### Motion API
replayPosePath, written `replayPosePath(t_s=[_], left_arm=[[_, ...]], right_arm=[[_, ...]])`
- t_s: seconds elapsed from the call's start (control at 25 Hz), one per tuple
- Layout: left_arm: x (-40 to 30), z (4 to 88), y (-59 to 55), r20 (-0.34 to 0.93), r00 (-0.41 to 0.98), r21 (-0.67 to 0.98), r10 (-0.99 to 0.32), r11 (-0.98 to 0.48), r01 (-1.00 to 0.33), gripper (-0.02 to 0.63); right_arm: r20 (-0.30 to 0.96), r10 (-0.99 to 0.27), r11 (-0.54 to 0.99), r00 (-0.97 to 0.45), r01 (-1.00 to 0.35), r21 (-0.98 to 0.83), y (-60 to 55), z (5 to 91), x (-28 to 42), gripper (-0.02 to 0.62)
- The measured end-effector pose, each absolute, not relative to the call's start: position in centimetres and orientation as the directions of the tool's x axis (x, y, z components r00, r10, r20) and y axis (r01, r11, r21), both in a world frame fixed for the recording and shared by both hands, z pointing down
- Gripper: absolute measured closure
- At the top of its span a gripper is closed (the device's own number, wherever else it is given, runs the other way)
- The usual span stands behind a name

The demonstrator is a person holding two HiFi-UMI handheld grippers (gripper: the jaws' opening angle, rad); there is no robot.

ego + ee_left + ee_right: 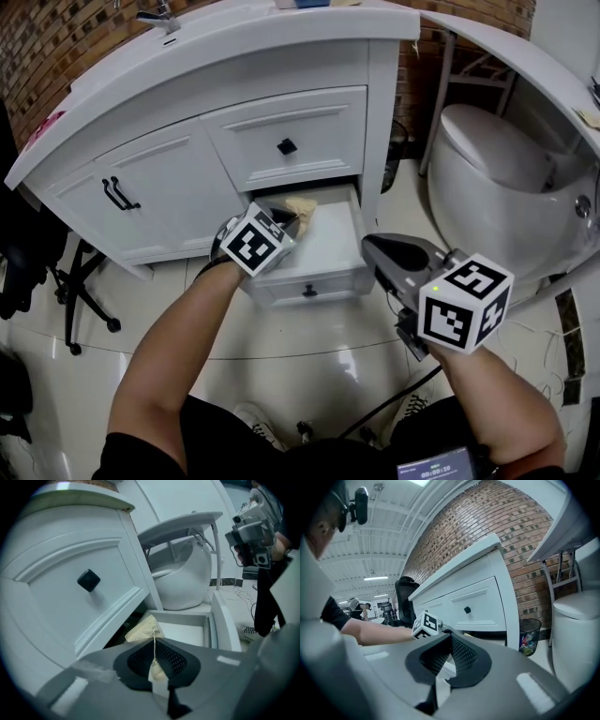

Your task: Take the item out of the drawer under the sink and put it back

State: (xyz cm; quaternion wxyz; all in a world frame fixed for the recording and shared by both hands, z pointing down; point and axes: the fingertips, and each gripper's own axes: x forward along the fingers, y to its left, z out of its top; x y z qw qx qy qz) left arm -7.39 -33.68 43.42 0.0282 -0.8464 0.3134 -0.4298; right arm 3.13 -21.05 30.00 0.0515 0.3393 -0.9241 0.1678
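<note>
Under the sink: we are holding a small tan packet in the left tongs, which are clenched on its lower half, over the open bottom drawer of the white vanity cabinet. The left gripper view is showing the packet standing up out of the pads, with its crimped top edge free and the drawer's white floor behind it. It appears to be hanging clear of that floor, towards the back left corner and just under the upper drawer front.

We are gripping it by one end, most likely so that the rest stays visible and can be steered past the low front above. The drawer is standing pulled well out, giving the tongs room to reach in from above.

The right tongs are hovering just beside the drawer's right side with nothing in them. The right gripper view is showing their pads closed on nothing and aimed at the cabinet, probably waiting to push the drawer front. The toilet is standing close on the right.

Whether the packet is coming out or going back in, we are unable to judge.
</note>
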Motion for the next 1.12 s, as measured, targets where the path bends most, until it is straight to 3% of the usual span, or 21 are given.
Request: replayPosePath(t_s=[0.36,0.68,1.12], left_arm=[[-6.2,48.4,-35.7,0.8,0.382,-0.299,-0.462,-0.86,-0.413,0.579],[-6.1,47.5,-36.3,0.775,0.396,-0.325,-0.492,-0.848,-0.419,0.548],[-6.2,40.1,-34.6,0.668,0.453,-0.378,-0.59,-0.794,-0.477,0.6]], right_arm=[[0.211,-0.596,0.717,-0.774,-0.632,-0.293,-21.0,30.2,3.1,0.592],[0.198,-0.602,0.711,-0.774,-0.632,-0.308,-21.1,29.8,3.8,0.592],[0.189,-0.583,0.734,-0.791,-0.611,-0.297,-20.3,29.3,2.6,0.592]])
